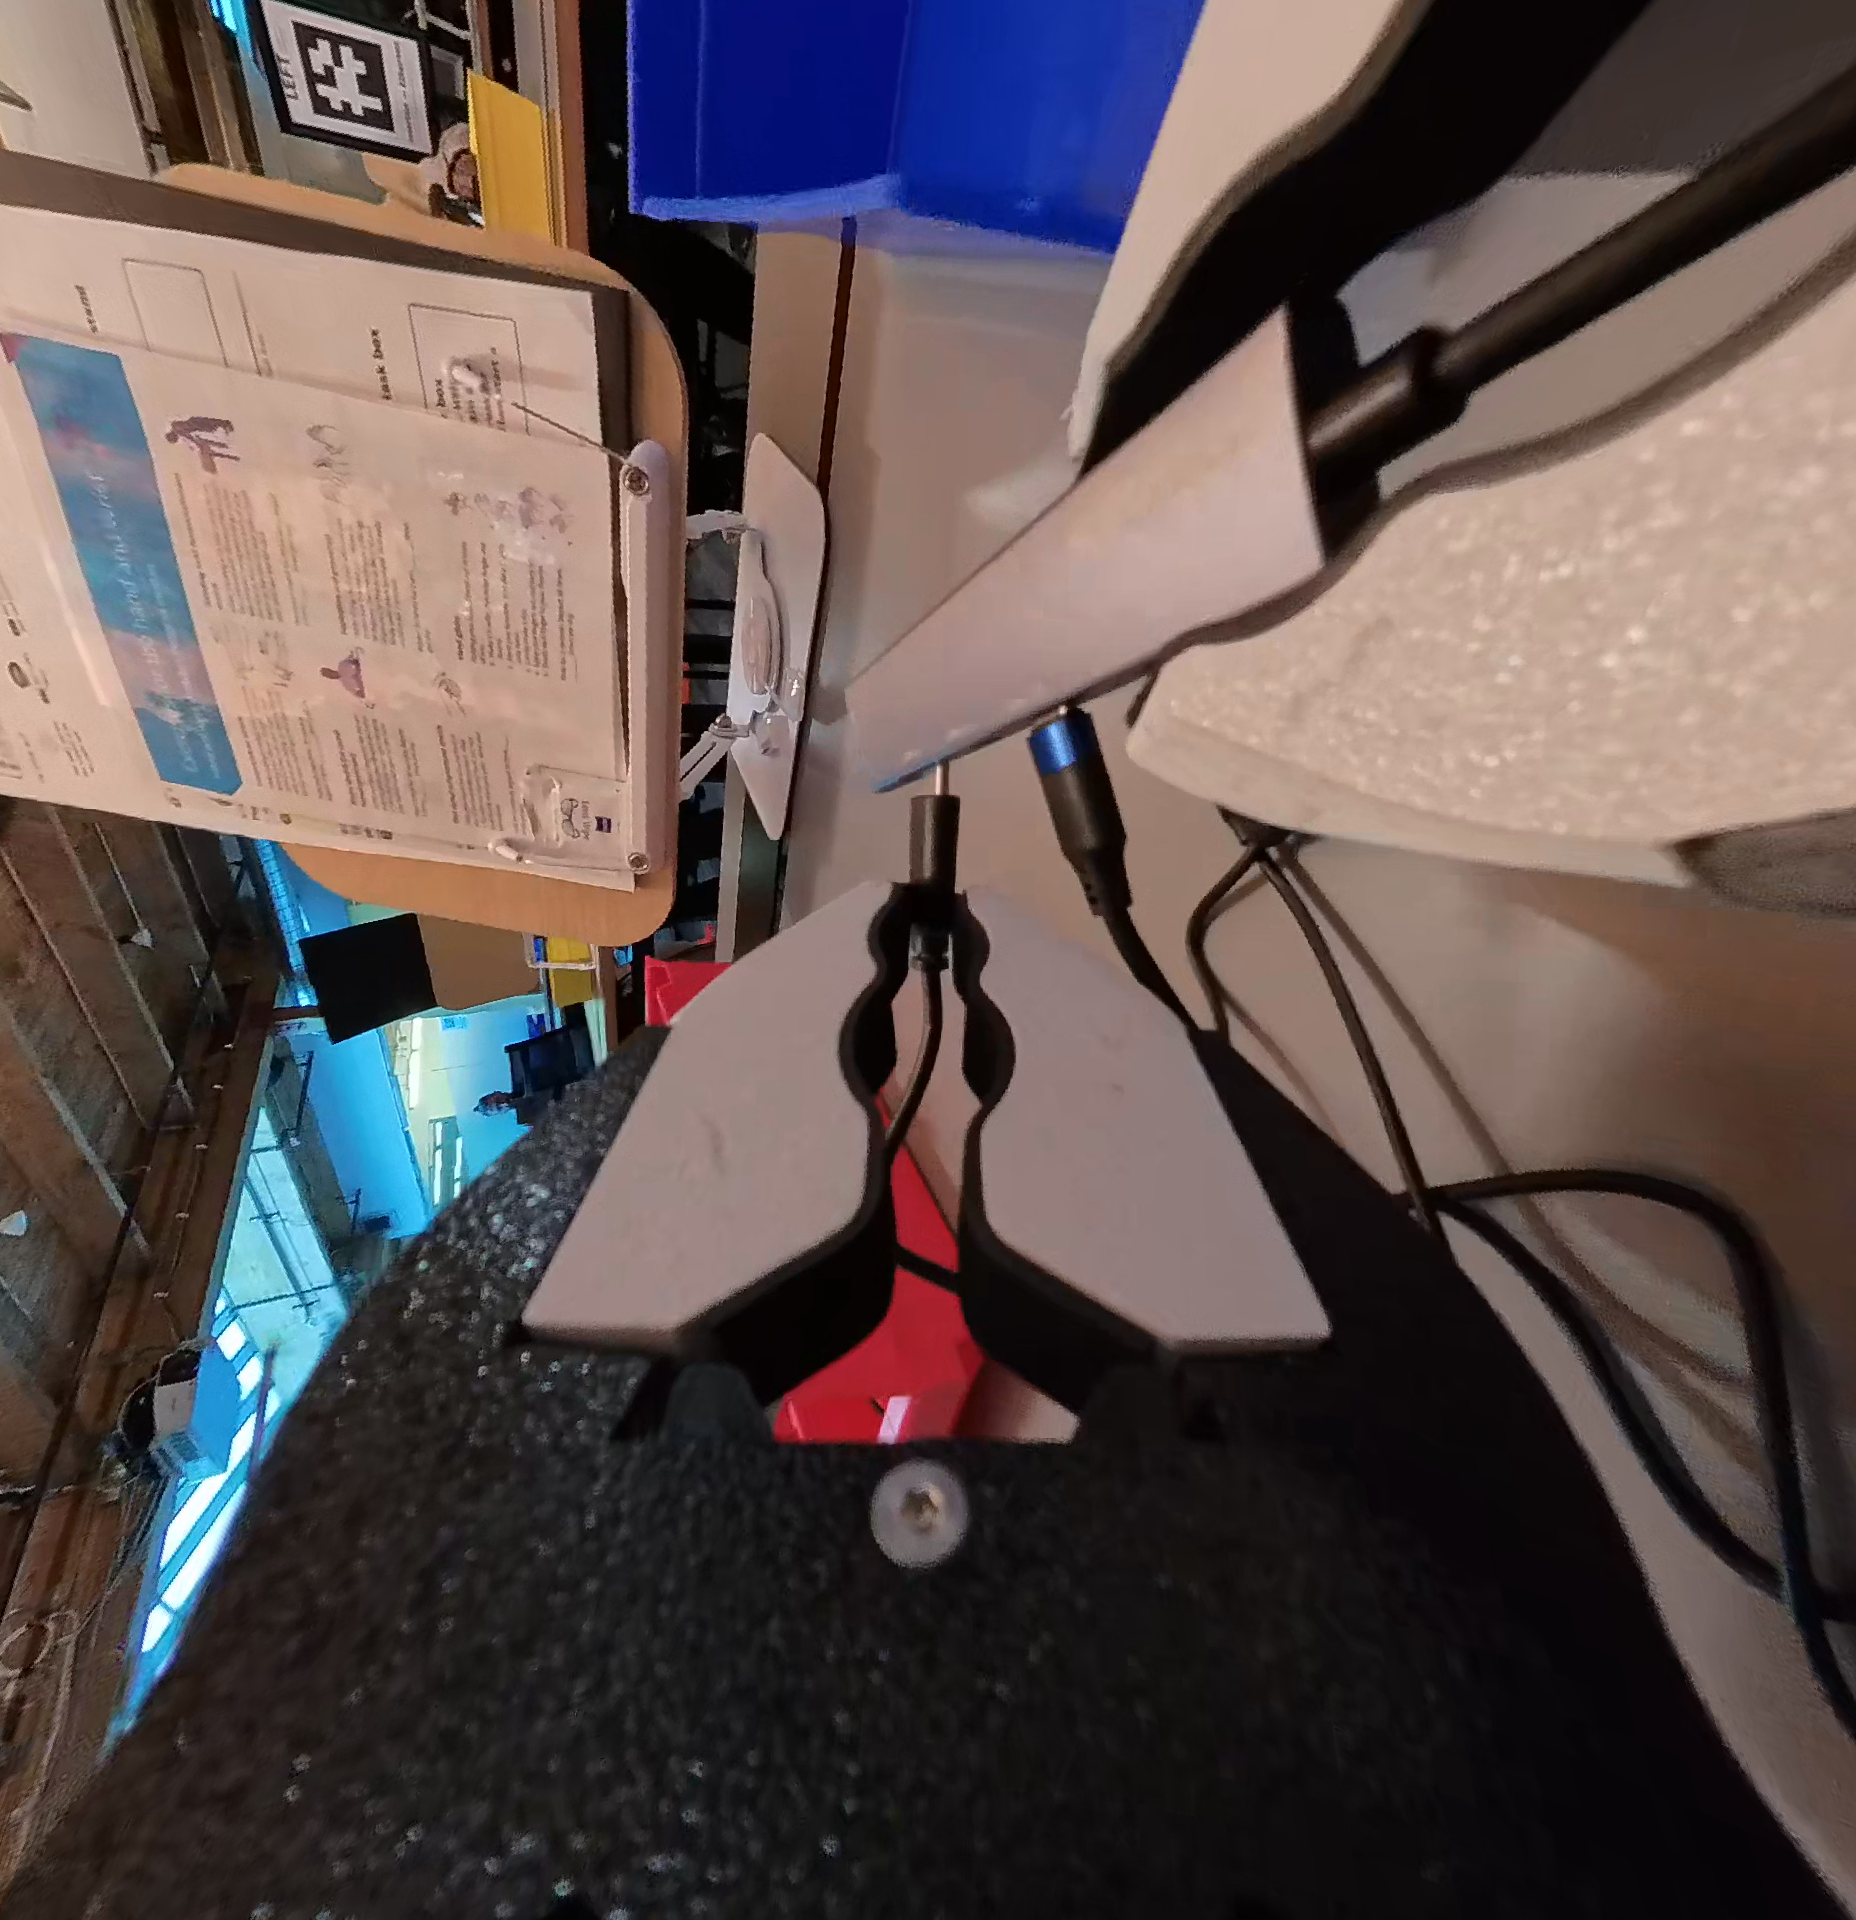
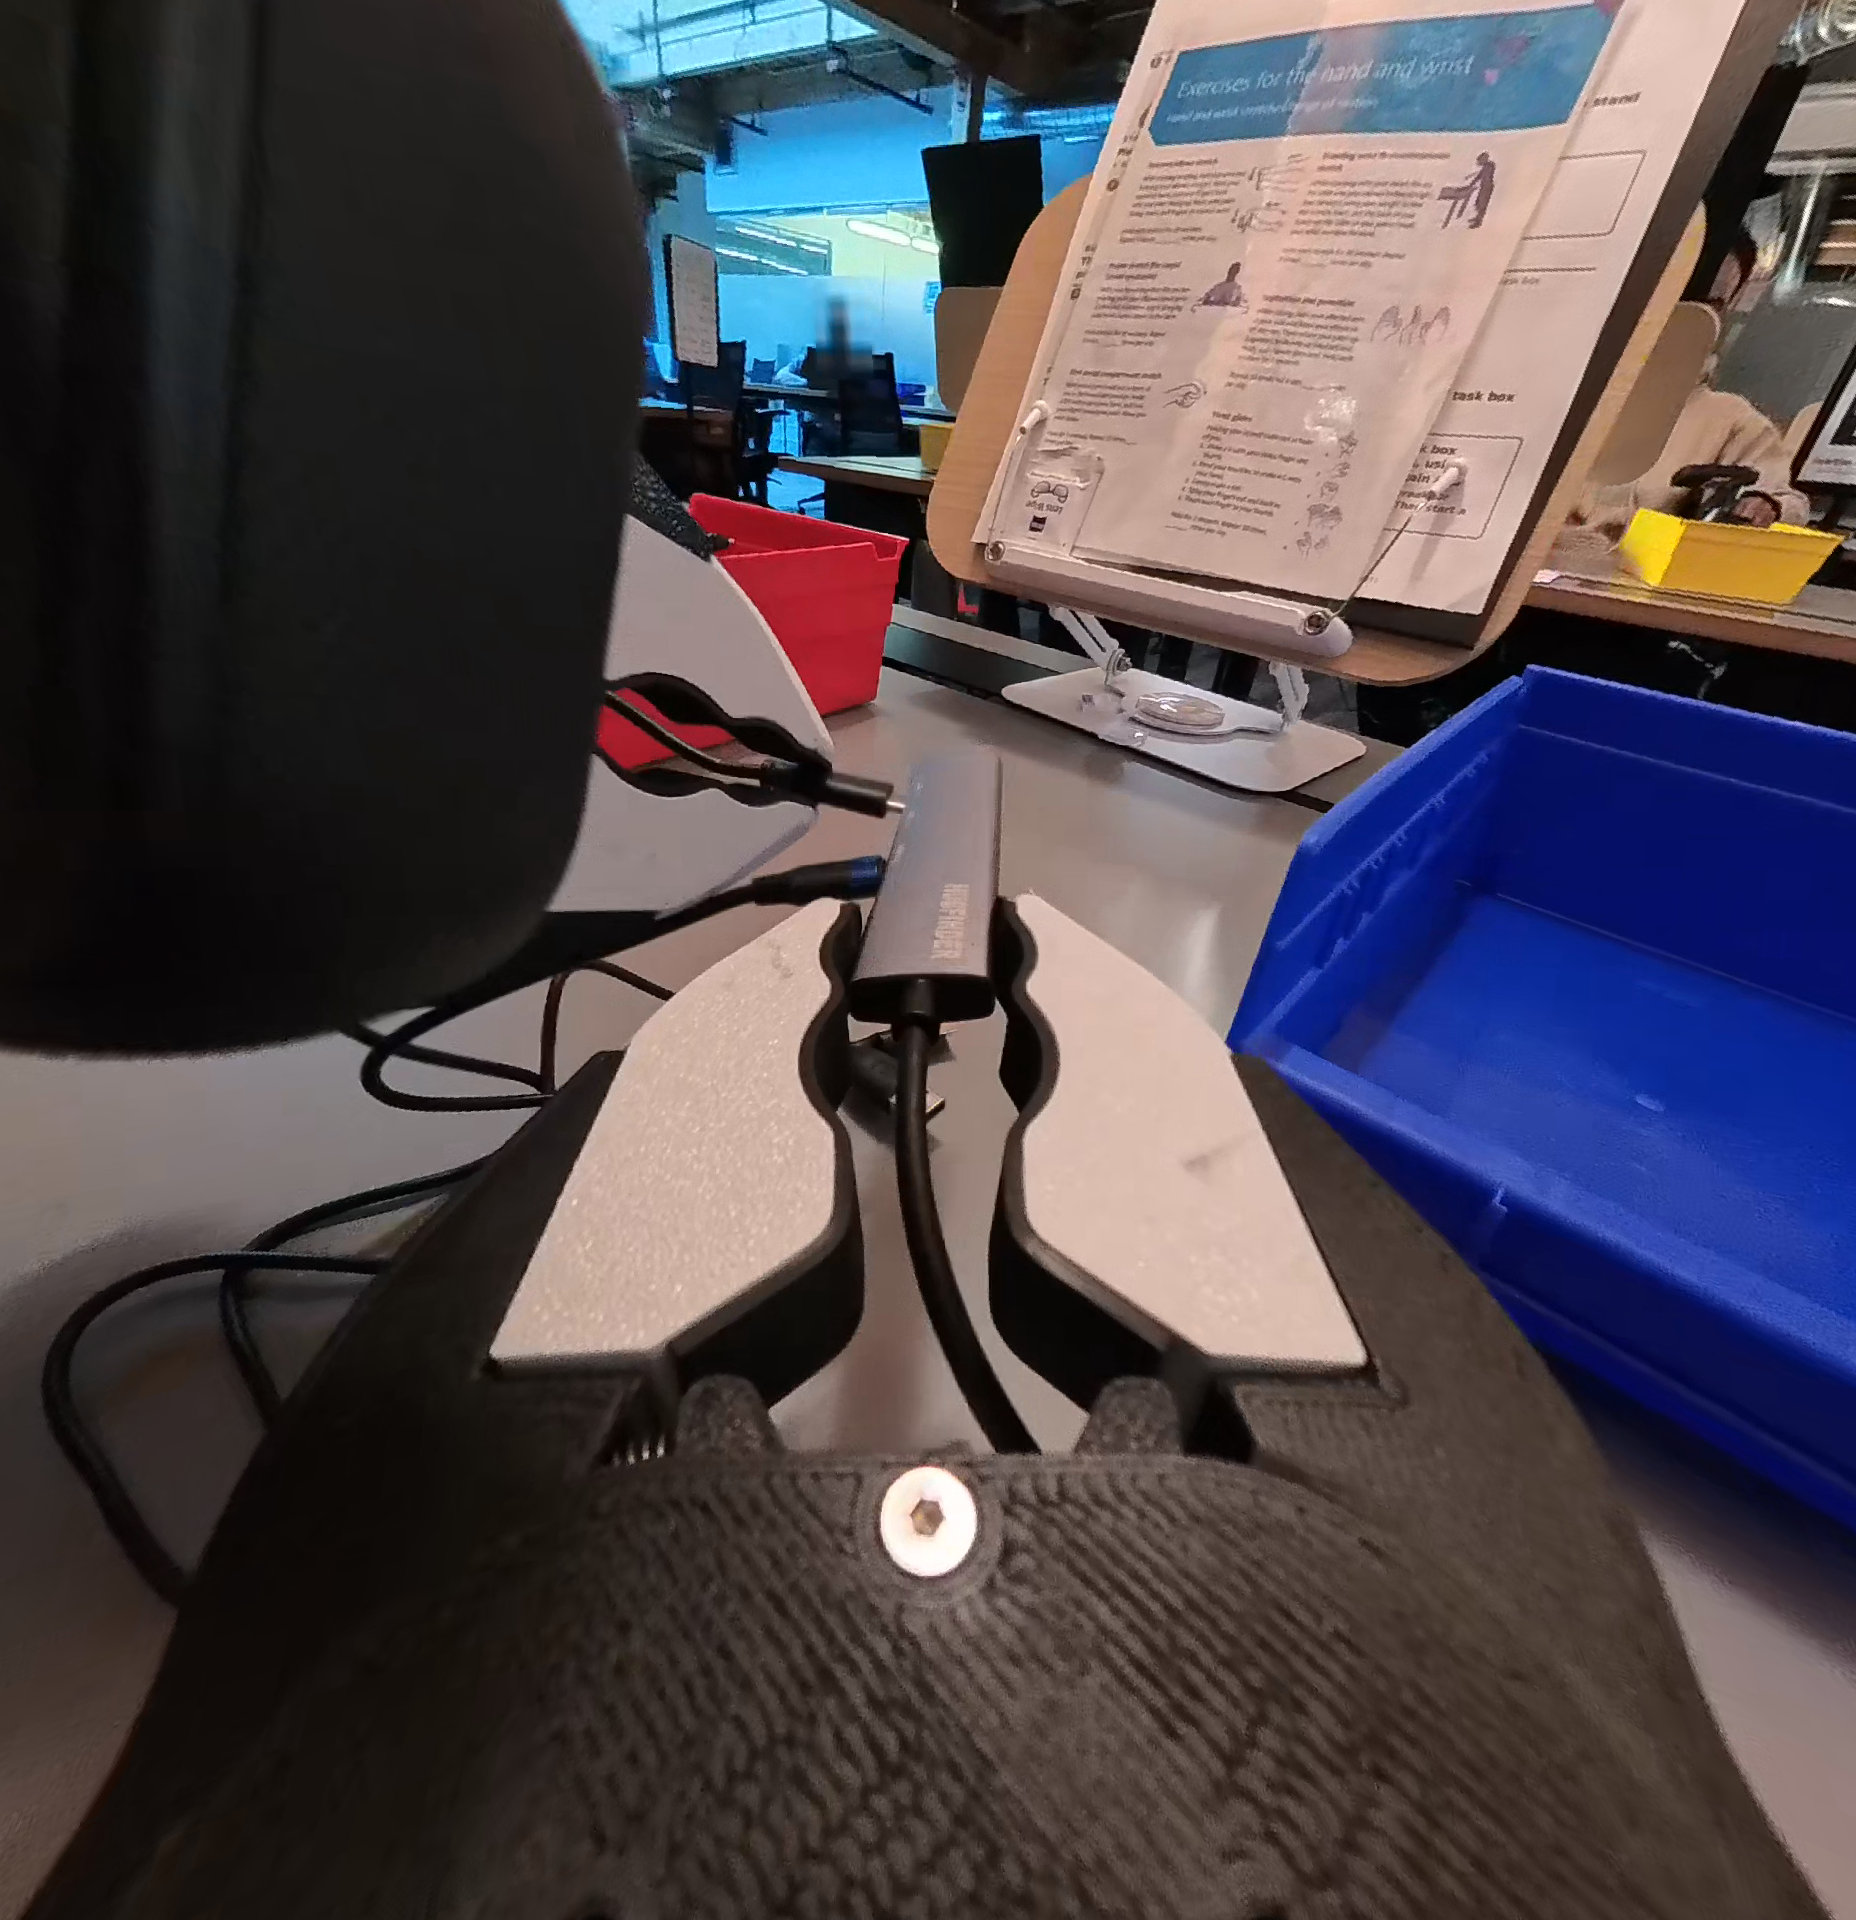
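the left gripper (image 1: 929, 914) has its fingers pinched tight on a small black plug (image 1: 932, 836) right behind its metal tip, the thin cable (image 1: 919, 1070) trailing back between the two pads. the right gripper (image 2: 929, 940) is clamped on the flanks of a slim dark hub (image 2: 939, 878), held above the grey table (image 2: 1142, 862). the hub's long axis runs straight away from the right wrist camera, its own thick lead (image 2: 929, 1195) coming out of the near end and passing back between the fingers. the plug points at the hub's left side face, its tip just short of or barely touching it (i cannot tell whether it has entered a port). a second connector with a blue collar (image 2: 856, 871) already sits in that same side, nearer the gripper. as a judgement, mating these well calls for the plug's axis to stay square to the side face, level with the port, and pressed straight without twisting while the hub is braced. a blue bin (image 2: 1589, 997) lies to the right, a red bin (image 2: 820, 603) beyond, and a document stand (image 2: 1267, 343) farther back.
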